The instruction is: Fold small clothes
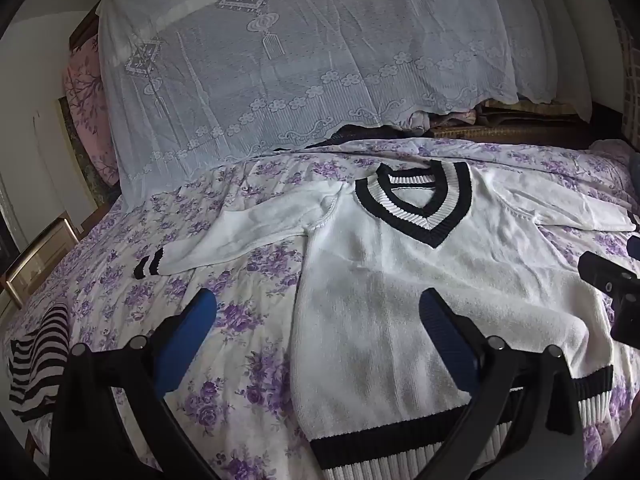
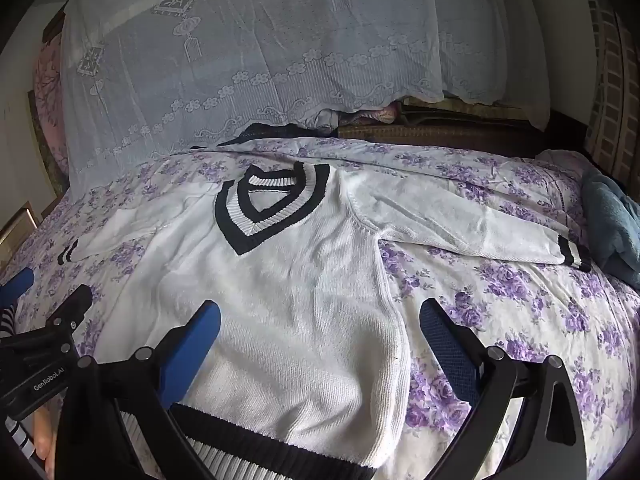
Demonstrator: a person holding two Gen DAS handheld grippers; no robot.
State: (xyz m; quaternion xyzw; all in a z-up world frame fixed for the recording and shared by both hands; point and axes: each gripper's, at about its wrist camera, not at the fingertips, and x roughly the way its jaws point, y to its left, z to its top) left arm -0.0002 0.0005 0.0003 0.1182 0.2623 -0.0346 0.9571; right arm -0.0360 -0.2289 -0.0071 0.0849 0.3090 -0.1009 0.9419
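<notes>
While the white sweater (image 1: 400, 280) is lying face up and spread flat on the bed (image 1: 248, 360), both grippers are hovering over its hem end with their jaws spread wide and nothing between them. The left gripper (image 1: 318, 320) is straddling the sweater's left side edge, one blue finger (image 1: 188, 340) over the flowered sheet and the other over the knit. The right gripper (image 2: 320, 332) is doing the same at the opposite side edge, its inner finger above the body and its outer finger (image 2: 448, 344) above the sheet. The black-and-white V collar (image 2: 272, 208) is pointing toward the far edge of the bed, where a lace cloth (image 1: 300, 60) is draping a tall pile. Both sleeves are stretching outward, the left sleeve (image 1: 224, 240) toward the bed's left edge and the right sleeve (image 2: 472, 224) toward its right edge, each ending in a striped cuff. A striped garment (image 1: 36, 364) is lying at the near left corner, and a blue-grey blanket (image 2: 616, 224) is sitting by the right edge.
</notes>
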